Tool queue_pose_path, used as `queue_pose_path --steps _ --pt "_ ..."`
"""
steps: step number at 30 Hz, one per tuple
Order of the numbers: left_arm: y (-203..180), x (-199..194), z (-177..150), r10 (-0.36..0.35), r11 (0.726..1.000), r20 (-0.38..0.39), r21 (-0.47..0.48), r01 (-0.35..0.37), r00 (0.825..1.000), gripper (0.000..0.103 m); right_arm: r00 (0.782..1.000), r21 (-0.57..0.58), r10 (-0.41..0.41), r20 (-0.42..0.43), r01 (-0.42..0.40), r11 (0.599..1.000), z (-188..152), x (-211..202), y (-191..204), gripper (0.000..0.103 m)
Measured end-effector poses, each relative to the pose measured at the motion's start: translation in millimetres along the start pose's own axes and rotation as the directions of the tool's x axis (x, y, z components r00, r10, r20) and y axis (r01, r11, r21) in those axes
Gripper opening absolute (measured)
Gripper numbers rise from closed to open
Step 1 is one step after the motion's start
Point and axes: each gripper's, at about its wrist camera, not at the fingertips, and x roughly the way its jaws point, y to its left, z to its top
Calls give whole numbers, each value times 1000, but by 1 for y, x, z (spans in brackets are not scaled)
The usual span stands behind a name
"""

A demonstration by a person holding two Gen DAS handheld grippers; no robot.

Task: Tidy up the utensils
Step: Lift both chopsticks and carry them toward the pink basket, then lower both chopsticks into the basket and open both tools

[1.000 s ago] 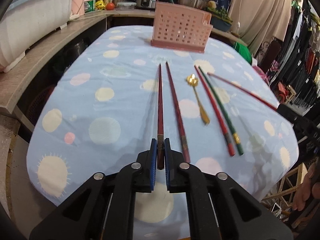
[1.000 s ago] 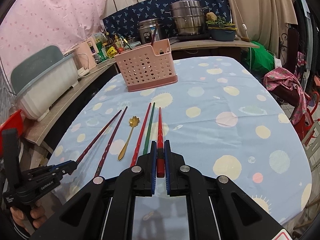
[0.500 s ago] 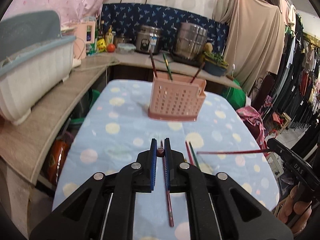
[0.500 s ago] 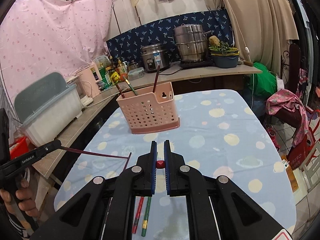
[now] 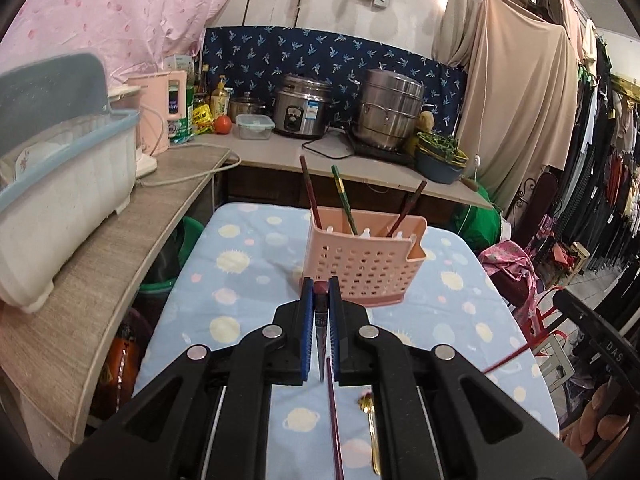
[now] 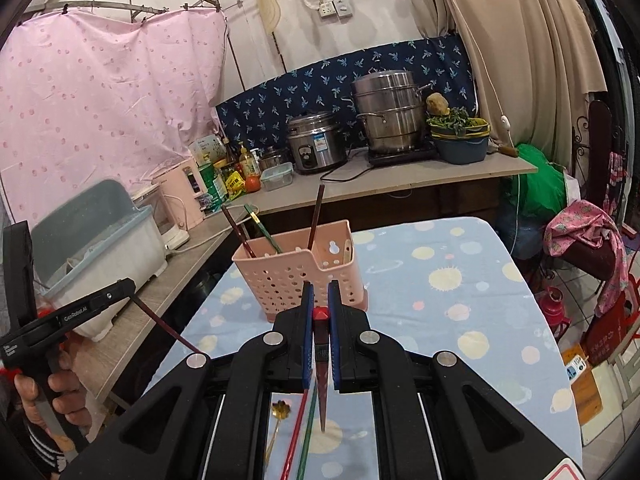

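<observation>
Between the blue pads of the left gripper, a dark red chopstick is pinched near its thick end, its tip hanging down toward the bench so it can go into a slot point first. Seen from the right wrist, the right gripper likewise clamps a red-capped chopstick, jaws narrow, the taper pointing down below the fingers. Both sticks are held upright, presumably to match the ones already stored.

Just below and behind the left gripper, a maroon chopstick and a gold spoon lie flat on the planet-print cloth, not yet sorted. Under the right gripper a red chopstick and a green chopstick lie side by side, with the spoon just left of them.

Directly ahead of both grippers stands the pink perforated utensil holder on the bench, near but not touching either tool. Three chopsticks already lean in its compartments, handles up; which compartment each occupies cannot be told for certain.

Farther beyond, a counter carries a rice cooker and a steel steamer pot, clear of the work. The job looks roughly half done.
</observation>
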Motion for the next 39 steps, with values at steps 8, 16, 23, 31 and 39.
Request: queue_pose_path --steps 8,16,23,31,39 --pt "-10 -2 50 -20 999 73 28 18 997 7 996 8 56 73 -57 998 63 16 4 7" --pt "-22 -6 118 -25 999 208 26 20 978 7 983 26 77 166 -83 996 126 39 12 7" --pt "-31 6 168 2 999 294 32 -12 956 7 967 65 62 247 -81 995 171 62 13 7" --pt "-31 54 170 27 999 260 29 -36 965 7 973 116 77 216 -103 988 185 114 8 7" --pt "-21 99 142 24 1000 156 16 -27 987 7 996 83 48 82 -55 995 137 167 6 7"
